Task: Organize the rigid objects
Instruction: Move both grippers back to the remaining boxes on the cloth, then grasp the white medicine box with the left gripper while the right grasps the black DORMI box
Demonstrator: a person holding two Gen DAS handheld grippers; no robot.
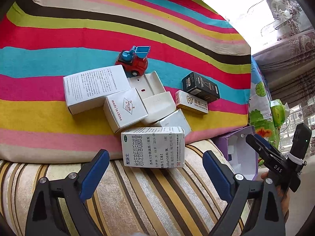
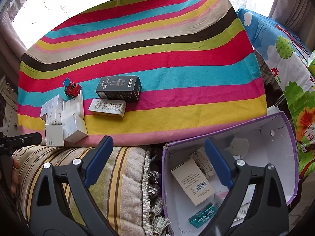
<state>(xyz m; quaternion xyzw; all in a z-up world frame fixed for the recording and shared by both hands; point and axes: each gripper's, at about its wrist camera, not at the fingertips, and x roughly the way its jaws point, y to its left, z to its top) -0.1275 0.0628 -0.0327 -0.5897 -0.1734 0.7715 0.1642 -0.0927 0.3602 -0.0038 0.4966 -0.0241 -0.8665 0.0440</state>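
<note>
Left wrist view: the left gripper [image 1: 155, 163] has its jaws wide apart and empty, just short of the white cardboard medicine box [image 1: 153, 149] lying at the edge of the striped cloth [image 1: 59, 39]. Right wrist view: the right gripper [image 2: 158, 153] has its jaws wide apart and empty, over the rim of the purple-edged white cardboard bin [image 2: 275, 137], which holds several small boxes.

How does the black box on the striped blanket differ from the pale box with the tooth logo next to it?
The black box is dark and bulkier; the tooth-logo box is pale, slimmer and flatter. The black box lies farther back, the tooth-logo box nearer the blanket's front edge. Both are closed cartons lying side by side.
</note>
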